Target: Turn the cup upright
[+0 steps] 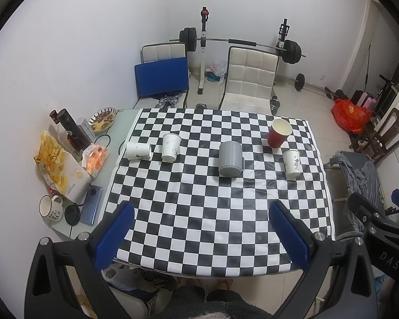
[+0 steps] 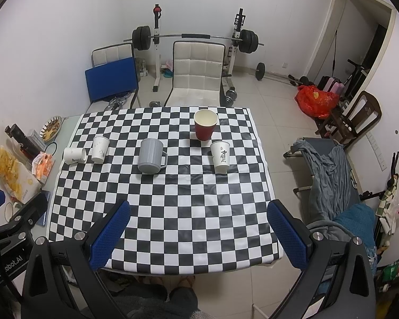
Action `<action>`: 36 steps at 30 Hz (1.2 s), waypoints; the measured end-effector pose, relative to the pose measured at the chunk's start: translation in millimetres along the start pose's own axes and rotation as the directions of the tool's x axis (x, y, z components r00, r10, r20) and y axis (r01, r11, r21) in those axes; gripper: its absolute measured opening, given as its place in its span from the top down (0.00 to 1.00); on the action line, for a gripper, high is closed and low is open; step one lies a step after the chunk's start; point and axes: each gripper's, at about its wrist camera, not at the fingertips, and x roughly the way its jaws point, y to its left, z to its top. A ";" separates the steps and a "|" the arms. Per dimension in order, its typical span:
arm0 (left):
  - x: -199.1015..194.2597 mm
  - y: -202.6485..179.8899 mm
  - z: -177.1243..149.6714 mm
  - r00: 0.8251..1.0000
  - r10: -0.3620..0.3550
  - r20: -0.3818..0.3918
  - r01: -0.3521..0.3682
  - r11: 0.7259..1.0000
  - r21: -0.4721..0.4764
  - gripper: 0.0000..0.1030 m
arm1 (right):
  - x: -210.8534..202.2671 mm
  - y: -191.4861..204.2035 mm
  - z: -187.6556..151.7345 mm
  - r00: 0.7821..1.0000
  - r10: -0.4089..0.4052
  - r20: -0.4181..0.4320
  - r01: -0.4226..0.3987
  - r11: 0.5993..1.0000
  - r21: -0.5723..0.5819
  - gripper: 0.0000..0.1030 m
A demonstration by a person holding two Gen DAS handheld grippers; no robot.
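Note:
On the checkered cloth [image 1: 199, 212] [image 2: 173, 207] stand several cups. A white paper cup [image 1: 137, 151] [image 2: 74, 155] lies on its side at the far left. Beside it a white paper cup [image 1: 170, 147] [image 2: 100, 149] stands upright. A grey mug [image 1: 230, 159] [image 2: 150, 159] stands mouth down in the middle. A red cup [image 1: 279, 133] [image 2: 205, 125] stands upright, and a white cup with black characters [image 1: 293, 164] [image 2: 221, 156] stands upright near it. My left gripper [image 1: 202, 228] and right gripper [image 2: 199, 226] are open, empty, above the near table edge.
Snack bags [image 1: 58, 164], dark bottles [image 1: 71, 130], a food bowl [image 1: 103, 119], a phone [image 1: 91, 208] and an enamel mug [image 1: 49, 208] crowd the table's left strip. Chairs [image 1: 250, 79] and a barbell rack [image 1: 203, 50] stand behind. A cot with grey cloth [image 2: 329, 175] is right.

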 end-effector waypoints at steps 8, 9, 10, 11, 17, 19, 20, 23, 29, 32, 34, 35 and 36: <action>-2.4 1.8 9.7 1.000 0.004 0.004 -0.004 1.000 0.002 0.00 | 0.0 -1.4 0.0 1.000 0.002 0.001 -0.002 1.000 0.001 0.00; -2.3 1.6 8.5 1.000 0.006 0.007 -0.006 1.000 0.003 0.00 | 0.0 -1.6 0.0 1.000 0.002 0.002 -0.002 1.000 0.003 0.00; -2.4 2.0 8.5 1.000 0.006 0.007 -0.006 1.000 0.003 0.00 | 0.2 -1.6 0.0 1.000 0.000 0.002 0.000 1.000 0.003 0.00; -2.6 2.9 11.3 1.000 0.004 0.008 -0.004 1.000 0.004 0.00 | 0.3 -1.7 0.1 1.000 0.001 0.001 -0.001 1.000 0.002 0.00; -3.7 1.3 7.7 1.000 0.007 0.011 -0.007 1.000 0.001 0.00 | -0.3 -2.5 -0.1 1.000 0.002 0.005 -0.002 1.000 0.004 0.00; -3.6 1.2 6.3 1.000 0.006 0.013 -0.006 1.000 0.001 0.00 | -0.6 -2.4 0.0 1.000 0.003 0.005 -0.003 1.000 0.003 0.00; -4.2 1.7 8.4 1.000 0.006 0.015 -0.006 1.000 0.000 0.00 | -0.9 -2.4 0.0 1.000 0.003 0.006 -0.003 1.000 0.004 0.00; -4.3 1.4 6.7 1.000 0.007 0.017 -0.007 1.000 0.002 0.00 | -1.5 -2.3 0.1 1.000 0.002 0.005 -0.002 1.000 0.004 0.00; -11.8 -4.4 25.3 1.000 0.009 0.019 -0.009 1.000 0.002 0.00 | -3.0 -2.4 0.2 1.000 0.003 0.007 -0.003 1.000 0.004 0.00; -13.0 -4.6 26.1 1.000 0.008 0.020 -0.008 1.000 0.001 0.00 | -3.8 -2.6 0.2 1.000 0.003 0.008 -0.003 1.000 0.004 0.00; -12.6 -3.9 22.6 1.000 0.008 0.023 -0.008 1.000 0.004 0.00 | -4.4 -2.7 0.2 1.000 0.002 0.009 -0.002 1.000 0.004 0.00; -13.3 -4.0 25.3 1.000 0.008 0.023 -0.008 1.000 0.003 0.00 | -4.6 -2.7 0.3 1.000 0.003 0.008 -0.003 1.000 0.005 0.00; -12.7 -4.0 22.2 1.000 0.008 0.025 -0.008 1.000 0.002 0.00 | -4.9 -2.7 0.2 1.000 0.004 0.010 -0.004 1.000 0.006 0.00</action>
